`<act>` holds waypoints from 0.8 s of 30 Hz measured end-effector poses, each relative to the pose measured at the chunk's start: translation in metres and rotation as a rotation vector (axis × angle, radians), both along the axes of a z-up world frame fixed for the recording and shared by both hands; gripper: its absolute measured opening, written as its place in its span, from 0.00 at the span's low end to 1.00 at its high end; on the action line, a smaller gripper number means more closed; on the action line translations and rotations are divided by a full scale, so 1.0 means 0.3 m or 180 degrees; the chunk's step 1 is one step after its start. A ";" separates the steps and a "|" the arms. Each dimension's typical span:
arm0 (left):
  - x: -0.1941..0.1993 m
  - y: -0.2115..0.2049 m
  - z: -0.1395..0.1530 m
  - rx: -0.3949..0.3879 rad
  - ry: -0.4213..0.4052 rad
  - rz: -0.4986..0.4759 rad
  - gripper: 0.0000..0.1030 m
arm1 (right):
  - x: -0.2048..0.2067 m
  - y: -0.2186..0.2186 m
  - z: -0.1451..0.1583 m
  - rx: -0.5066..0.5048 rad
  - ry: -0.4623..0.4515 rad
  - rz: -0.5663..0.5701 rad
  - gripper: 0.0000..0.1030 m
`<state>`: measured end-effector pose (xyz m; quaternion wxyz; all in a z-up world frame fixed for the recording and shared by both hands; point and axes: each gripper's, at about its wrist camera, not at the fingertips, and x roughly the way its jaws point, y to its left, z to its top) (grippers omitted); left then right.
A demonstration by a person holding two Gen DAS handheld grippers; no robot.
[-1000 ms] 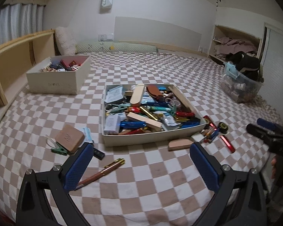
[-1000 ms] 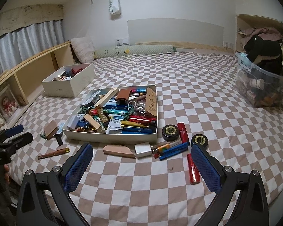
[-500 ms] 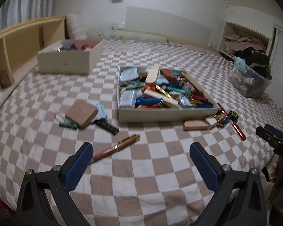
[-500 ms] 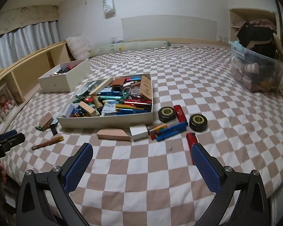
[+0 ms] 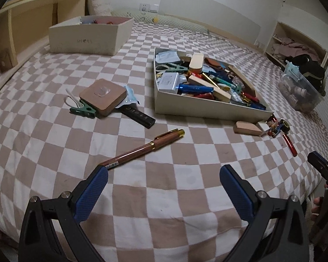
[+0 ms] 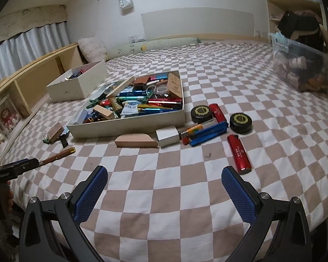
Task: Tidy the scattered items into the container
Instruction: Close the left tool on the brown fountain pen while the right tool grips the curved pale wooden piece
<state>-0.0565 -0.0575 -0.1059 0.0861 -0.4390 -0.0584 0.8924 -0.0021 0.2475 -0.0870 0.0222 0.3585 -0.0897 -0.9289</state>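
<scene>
We see both hand-held grippers wide open and empty. The left hand-held gripper (image 5: 163, 175) hovers low over the bed (image 5: 43, 144), its left pad just by the near end of the brown pen (image 5: 142, 149), centre of frame; we judge it is lined up for the pen as the nearest loose item. The right hand-held gripper (image 6: 164, 175) sits at bottom centre of its view, with the red lighter (image 6: 239, 154) just up and right of its right pad.

The tray (image 5: 207, 111), the container, is mid-frame right in the left view, already heaped. Loose items lie along its near wall: wooden block (image 6: 136, 141), silver box (image 6: 167, 135), blue stick (image 6: 208, 133), two black round tins (image 6: 201, 114), a second red lighter (image 6: 216, 112). Left of the tray: wooden coaster (image 5: 103, 97) on a green clip (image 5: 83, 111), black bar (image 5: 140, 116).

The pen lies diagonal on the flat cover with open checker cloth all round, so there is room to close on it. The bed edge runs just below both grippers. The path to the tray looks free; its rim is low. The white box (image 5: 85, 39) at upper left is well apart.
</scene>
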 end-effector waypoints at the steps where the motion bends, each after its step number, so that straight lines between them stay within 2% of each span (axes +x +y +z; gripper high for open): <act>1: -0.014 -0.005 -0.008 -0.0022 -0.0015 -0.0007 0.98 | -0.001 0.000 -0.006 -0.0005 -0.0014 -0.0004 1.00; 6: -0.085 -0.002 -0.055 -0.0166 -0.0121 -0.0130 0.86 | -0.024 0.001 -0.035 -0.0081 -0.0189 0.0083 1.00; 13: -0.160 -0.003 -0.097 -0.0362 -0.0136 -0.0279 0.85 | -0.063 -0.015 -0.057 -0.0116 -0.0343 0.0166 1.00; 15: -0.180 -0.006 -0.112 -0.0395 -0.0179 -0.0317 0.70 | -0.080 -0.023 -0.061 -0.0154 -0.0364 0.0196 1.00; 19: -0.199 0.007 -0.138 -0.0571 -0.0210 -0.0409 0.66 | -0.128 -0.046 -0.065 -0.0205 -0.0383 0.0295 1.00; 21: -0.192 0.023 -0.137 -0.0622 -0.0199 -0.0490 0.55 | -0.159 -0.064 -0.068 -0.0223 -0.0372 0.0372 1.00; 22: -0.189 0.029 -0.136 -0.0626 -0.0198 -0.0514 0.53 | -0.172 -0.068 -0.069 -0.0255 -0.0366 0.0408 1.00; 24: -0.172 0.044 -0.131 -0.0657 -0.0172 -0.0548 0.37 | -0.208 -0.072 -0.071 -0.0439 -0.0328 0.0494 1.00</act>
